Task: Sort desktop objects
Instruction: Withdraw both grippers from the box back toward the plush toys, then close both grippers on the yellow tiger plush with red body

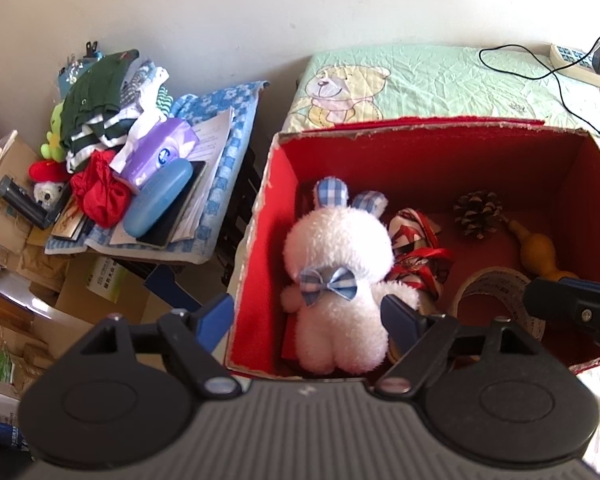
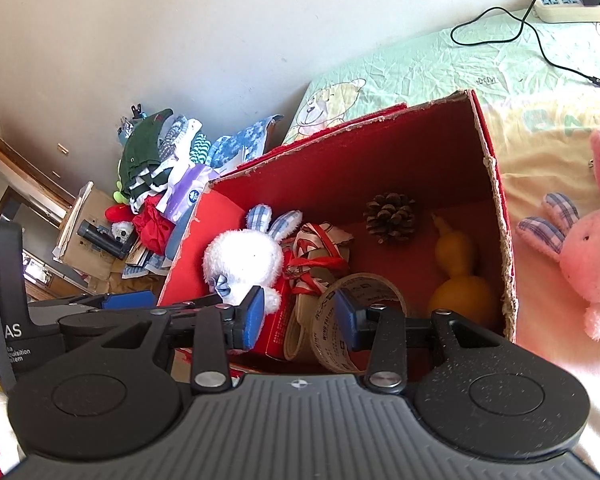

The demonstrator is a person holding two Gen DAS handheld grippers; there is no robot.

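Note:
A white plush rabbit (image 1: 340,280) with blue checked ears and bow lies in the left part of the open red box (image 1: 420,130). My left gripper (image 1: 308,318) stands open just above it. Its left pad (image 1: 216,318) hangs outside the box wall and its right pad (image 1: 400,316) is beside the rabbit's body, neither pressing on it. My right gripper (image 2: 300,316) hovers open over the box's near edge with nothing held. Below it lie a tape roll (image 2: 352,316), a red-ribboned bundle (image 2: 320,260), a pine cone (image 2: 390,218) and a yellow gourd (image 2: 458,280).
A pink plush rabbit (image 2: 588,256) lies on the bedcover right of the box. A power strip (image 2: 572,4) and black cable (image 2: 500,24) sit at the back. Left of the box, a stand holds clothes (image 1: 100,96), a tissue pack (image 1: 160,148) and a blue case (image 1: 158,196).

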